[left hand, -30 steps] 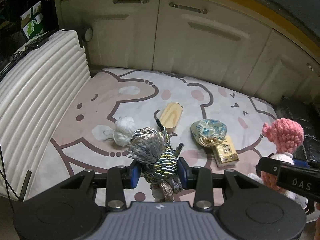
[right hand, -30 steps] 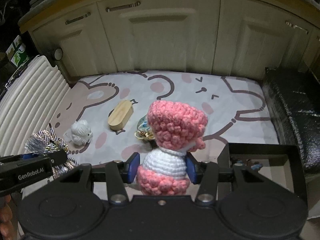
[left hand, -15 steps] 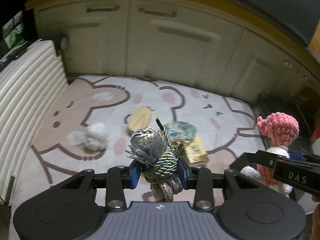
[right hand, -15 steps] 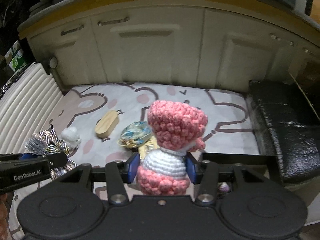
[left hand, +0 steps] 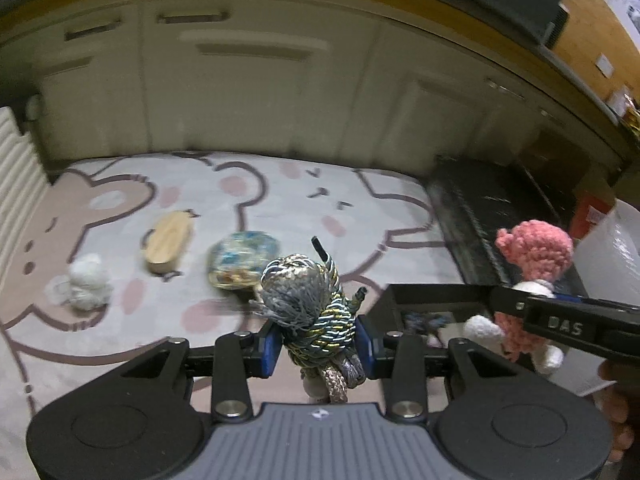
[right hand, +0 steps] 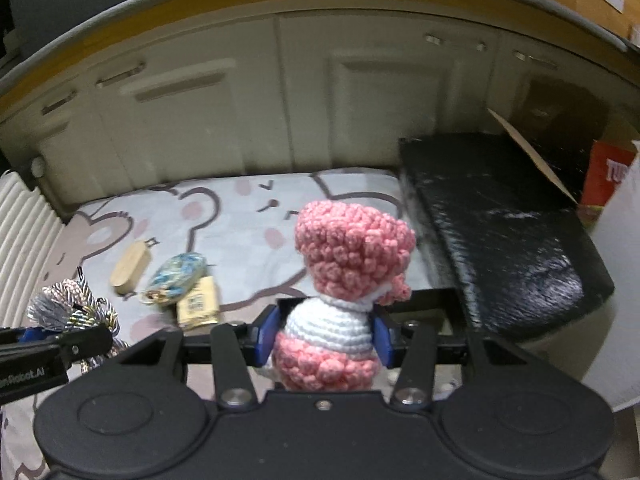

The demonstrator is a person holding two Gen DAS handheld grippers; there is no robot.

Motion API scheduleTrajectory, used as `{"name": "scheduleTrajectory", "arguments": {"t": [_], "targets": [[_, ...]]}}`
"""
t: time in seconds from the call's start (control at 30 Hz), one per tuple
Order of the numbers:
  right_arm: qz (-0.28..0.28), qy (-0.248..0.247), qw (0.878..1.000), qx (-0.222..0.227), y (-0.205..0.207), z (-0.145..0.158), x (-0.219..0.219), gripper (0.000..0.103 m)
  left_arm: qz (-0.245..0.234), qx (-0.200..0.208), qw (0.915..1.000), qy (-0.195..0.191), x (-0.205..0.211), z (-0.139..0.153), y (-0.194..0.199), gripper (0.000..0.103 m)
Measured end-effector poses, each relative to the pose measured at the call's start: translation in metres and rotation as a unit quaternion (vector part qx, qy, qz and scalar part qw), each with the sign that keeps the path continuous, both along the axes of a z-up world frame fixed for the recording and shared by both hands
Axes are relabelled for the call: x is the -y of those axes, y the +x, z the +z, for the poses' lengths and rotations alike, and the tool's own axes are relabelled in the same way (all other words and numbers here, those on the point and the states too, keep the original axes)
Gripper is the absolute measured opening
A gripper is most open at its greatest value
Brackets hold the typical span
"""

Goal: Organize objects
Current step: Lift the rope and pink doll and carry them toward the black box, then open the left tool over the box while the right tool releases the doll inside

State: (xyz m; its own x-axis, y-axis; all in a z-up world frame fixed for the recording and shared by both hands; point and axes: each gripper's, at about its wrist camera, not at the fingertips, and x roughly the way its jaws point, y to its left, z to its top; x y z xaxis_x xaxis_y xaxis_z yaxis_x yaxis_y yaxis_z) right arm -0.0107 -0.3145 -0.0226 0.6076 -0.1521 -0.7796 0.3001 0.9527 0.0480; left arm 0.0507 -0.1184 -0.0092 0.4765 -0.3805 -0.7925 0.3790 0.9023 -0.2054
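The left hand-held gripper (left hand: 316, 346) was closed on a braided cord toy (left hand: 310, 312), pinched at its wound middle, while the right hand-held gripper (right hand: 324, 334) was clamped on the white waist of a pink crochet doll (right hand: 344, 276). Both pieces looked light, soft and squashy, unlikely to slip from the blue pads or to break; the doll's bulky head sat above the grip and could tip. Just ahead of and below both grippers lay an open black box (left hand: 432, 300), holding a few small items too blurred to name. Farther ahead on the bear-print mat (left hand: 280, 184) remained a white yarn ball (left hand: 86, 282), a wooden oval (left hand: 170, 242), a blue patterned pouch (left hand: 242, 258) and a gold packet (right hand: 198, 306)
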Motion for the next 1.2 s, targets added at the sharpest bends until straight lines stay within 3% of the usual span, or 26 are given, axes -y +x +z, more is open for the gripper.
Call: {"name": "scheduleTrajectory", "arguments": {"t": [0.53,0.7,0.77,0.87,1.03,1.2], "targets": [[-0.012,-0.01,0.997,-0.081,0.014,-0.057,0.042,0.05,-0.089,-0.027,0.9957,0.003,0.06,-0.017,-0.011,0.04],[-0.01,0.01,0.996,-0.087,0.019,-0.069,0.052,0.051,-0.104,-0.04,0.9937,0.003,0.073,-0.025,-0.01,0.04],[-0.012,0.019,0.996,-0.085,0.02,-0.072,0.054,0.054,-0.111,-0.046,0.9927,0.005,0.077,-0.029,-0.009,0.04],[-0.024,0.012,0.996,-0.084,0.02,-0.07,0.058,0.067,-0.132,-0.048,0.99,0.012,0.087,-0.033,-0.009,0.04],[-0.046,0.034,0.996,-0.069,0.014,-0.063,0.067,0.068,-0.201,-0.024,0.9785,0.04,0.108,-0.04,-0.016,0.04],[-0.085,0.061,0.992,-0.065,0.005,-0.064,0.082,0.068,-0.28,0.009,0.9561,0.086,0.127,-0.051,-0.029,0.04]]}}
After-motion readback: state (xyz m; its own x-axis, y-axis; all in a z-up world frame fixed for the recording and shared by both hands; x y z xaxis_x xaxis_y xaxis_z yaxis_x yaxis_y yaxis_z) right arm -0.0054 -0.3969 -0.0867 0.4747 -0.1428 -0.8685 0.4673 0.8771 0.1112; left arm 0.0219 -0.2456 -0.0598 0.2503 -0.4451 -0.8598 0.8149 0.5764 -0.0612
